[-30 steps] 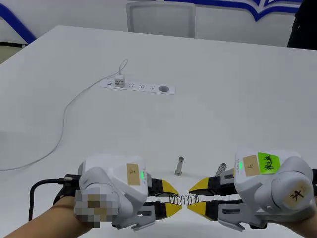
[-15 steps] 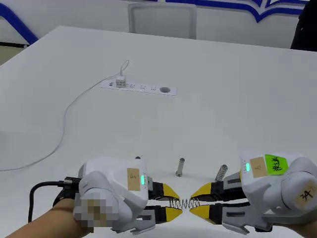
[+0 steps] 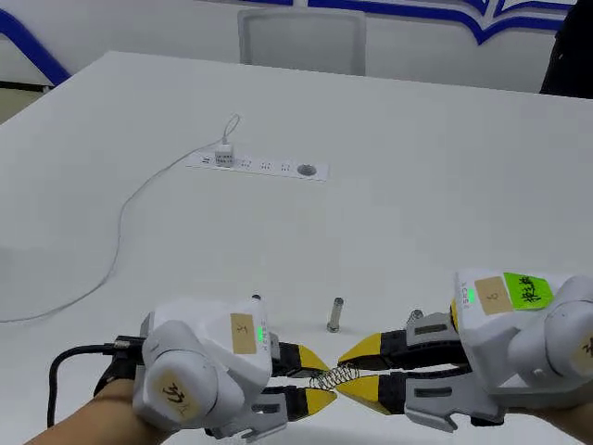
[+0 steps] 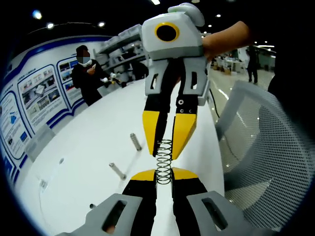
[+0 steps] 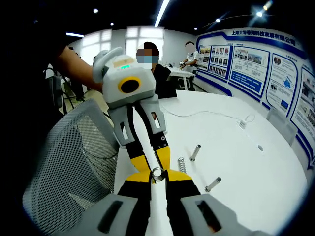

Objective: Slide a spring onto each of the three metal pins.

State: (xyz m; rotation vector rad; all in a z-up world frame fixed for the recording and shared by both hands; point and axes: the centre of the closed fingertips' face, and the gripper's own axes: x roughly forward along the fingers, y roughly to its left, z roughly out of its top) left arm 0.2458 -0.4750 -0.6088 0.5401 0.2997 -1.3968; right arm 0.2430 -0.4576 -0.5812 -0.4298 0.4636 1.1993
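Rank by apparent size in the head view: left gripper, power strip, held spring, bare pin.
1. left gripper
2. power strip
3. spring and bare pin: these look alike. The spring is nearer the camera and partly hidden by the jaws, so no ranking.

The tabletop [image 3: 417, 167] is smooth white, matt with a faint sheen. The spring [image 3: 334, 376] is thin, bright metal wire, and 1 pin [image 3: 334, 313] is dull grey metal. The left gripper [image 3: 320, 378] and right gripper [image 3: 352, 371] have glossy white plastic shells and matt yellow-tipped jaws. The chair back [image 4: 266, 157] is grey mesh.
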